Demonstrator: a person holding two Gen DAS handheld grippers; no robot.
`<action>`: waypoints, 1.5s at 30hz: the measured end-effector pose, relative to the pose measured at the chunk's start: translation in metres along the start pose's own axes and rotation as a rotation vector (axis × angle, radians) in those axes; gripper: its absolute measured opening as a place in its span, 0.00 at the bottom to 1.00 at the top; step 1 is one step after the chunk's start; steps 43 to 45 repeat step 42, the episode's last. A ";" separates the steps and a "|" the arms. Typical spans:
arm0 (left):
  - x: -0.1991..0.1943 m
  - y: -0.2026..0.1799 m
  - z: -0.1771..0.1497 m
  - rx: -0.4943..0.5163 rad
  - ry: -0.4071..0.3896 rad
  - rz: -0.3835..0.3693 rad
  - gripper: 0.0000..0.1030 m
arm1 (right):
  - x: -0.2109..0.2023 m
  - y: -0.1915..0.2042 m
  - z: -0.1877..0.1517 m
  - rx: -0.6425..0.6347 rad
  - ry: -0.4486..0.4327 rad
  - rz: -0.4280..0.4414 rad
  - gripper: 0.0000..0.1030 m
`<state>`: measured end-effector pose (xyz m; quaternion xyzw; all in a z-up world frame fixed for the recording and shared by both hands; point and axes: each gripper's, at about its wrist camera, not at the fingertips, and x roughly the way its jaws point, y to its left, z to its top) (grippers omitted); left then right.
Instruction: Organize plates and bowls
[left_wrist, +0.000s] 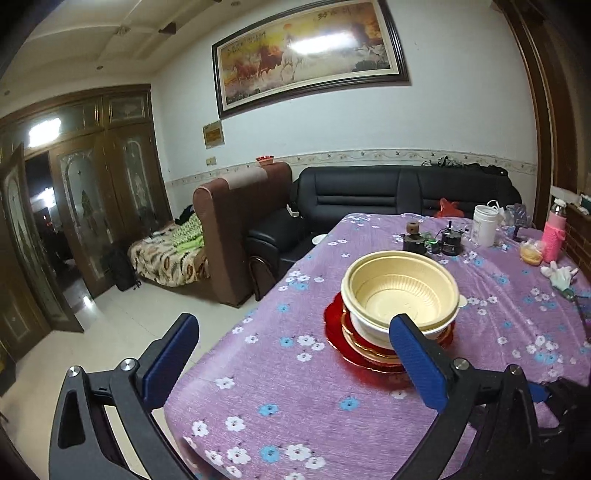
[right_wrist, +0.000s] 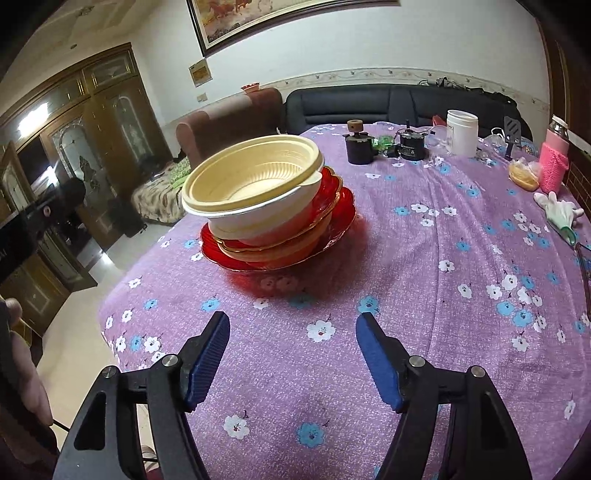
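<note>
Both claws, left claw (left_wrist: 291, 356) and right claw (right_wrist: 292, 354), are hanging released, empty; the stack (right_wrist: 273, 206) is leaning; judging, I'd be squaring the cream bowl (left_wrist: 400, 291) gently.

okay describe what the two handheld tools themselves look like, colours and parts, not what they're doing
Both match: the left tool and right tool each have two black angular plastic arms with triangular cut-outs and round silver bolt heads at the joints. The fingers carry blue ribbed pads. A thin black cable trails at the right view's lower left.
</note>
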<state>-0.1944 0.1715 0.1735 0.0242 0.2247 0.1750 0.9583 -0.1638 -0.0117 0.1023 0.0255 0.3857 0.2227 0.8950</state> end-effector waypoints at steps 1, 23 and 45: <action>0.000 -0.001 0.000 -0.005 0.007 -0.001 1.00 | 0.000 0.000 0.000 -0.001 0.000 0.001 0.73; 0.043 -0.020 -0.002 -0.027 0.151 -0.033 1.00 | 0.025 0.003 0.007 -0.051 0.025 0.001 0.74; 0.073 -0.014 -0.010 -0.046 0.230 -0.031 1.00 | 0.052 0.014 0.013 -0.069 0.079 0.033 0.74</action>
